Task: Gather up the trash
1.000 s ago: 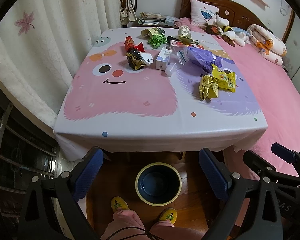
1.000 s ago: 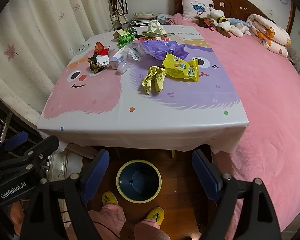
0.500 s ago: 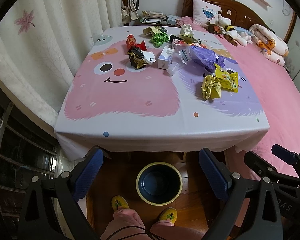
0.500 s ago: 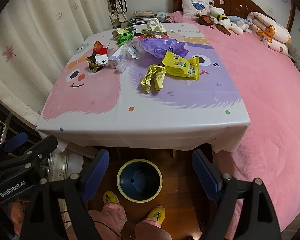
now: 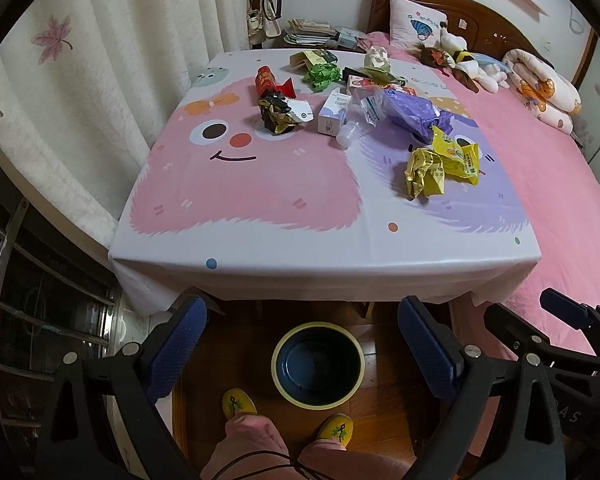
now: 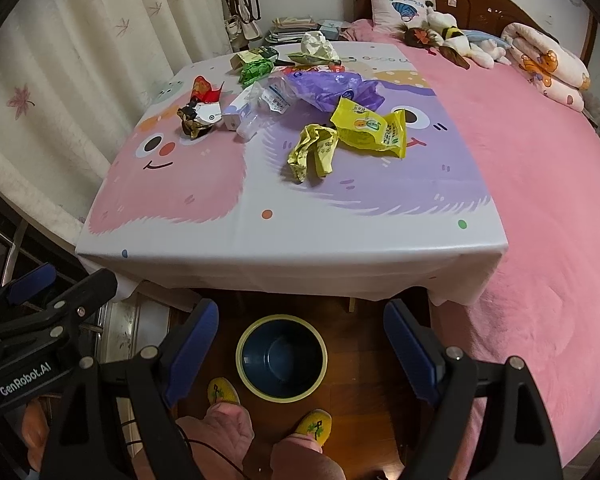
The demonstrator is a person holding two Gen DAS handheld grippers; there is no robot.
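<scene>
Bedroom table (image 5: 260, 240) under cartoon cloth, beside a pink bed. Left gripper (image 5: 300, 344) spread wide, empty, hovering over the bin (image 5: 318, 362) on the floor. Trash ahead and above, far half of the table: black-gold wrapper (image 5: 278, 114) left, crumpled yellow wrapper (image 6: 312, 152) right, long axis toward camera. Right gripper (image 6: 300, 344) likewise spread, probably nearer the yellow one.

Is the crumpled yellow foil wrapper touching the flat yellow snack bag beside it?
Touching. In the right wrist view the crumpled yellow foil wrapper overlaps the flat yellow snack bag at its upper right edge, with no tablecloth visible between them.
</scene>
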